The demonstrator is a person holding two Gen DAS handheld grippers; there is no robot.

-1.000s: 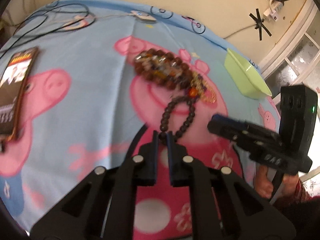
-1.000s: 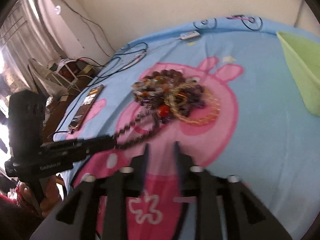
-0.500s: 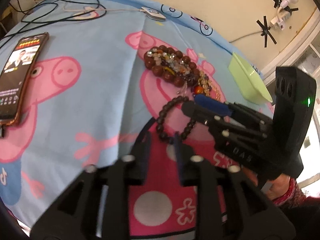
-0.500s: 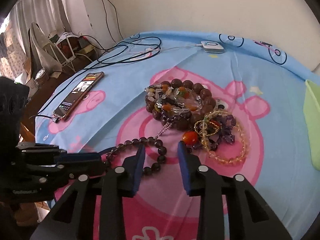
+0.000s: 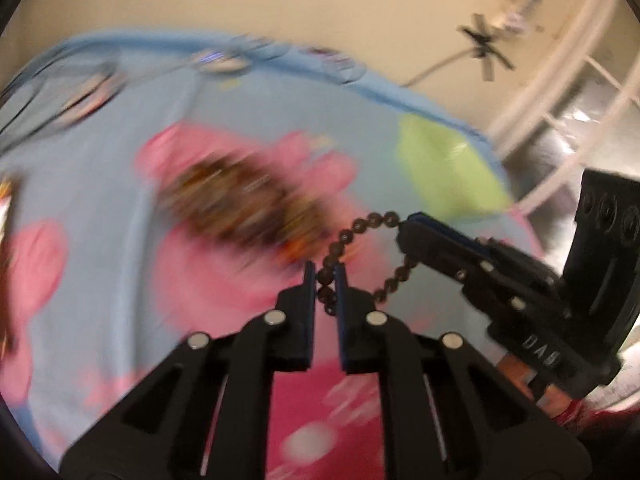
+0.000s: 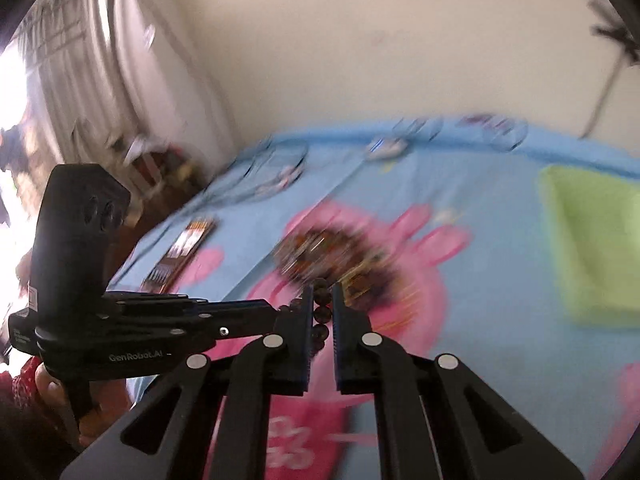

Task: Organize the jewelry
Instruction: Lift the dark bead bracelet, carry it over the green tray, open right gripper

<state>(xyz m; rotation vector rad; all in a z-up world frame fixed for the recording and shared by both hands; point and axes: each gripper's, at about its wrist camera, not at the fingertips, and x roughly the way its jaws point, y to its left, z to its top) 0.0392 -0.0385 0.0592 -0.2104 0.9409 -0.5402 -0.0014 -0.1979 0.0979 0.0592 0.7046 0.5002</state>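
- A bed (image 6: 500,216) is covered with a blue sheet with pink pigs.
- A blurry pile of beads (image 5: 244,204), a green tray (image 6: 596,240), a phone (image 6: 182,250) and cables (image 6: 272,168) are seen on it.

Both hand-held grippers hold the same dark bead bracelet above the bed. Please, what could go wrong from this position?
1. The left hand-held gripper and the right hand-held gripper pinch the same dark bead bracelet; pulling apart may snap its cord.
2. Each grip catches only a few round beads, so the loop may slip out and fall onto the jewelry pile.
3. The green tray lies off to one side; a hasty carry, as the blur suggests, may miss it.
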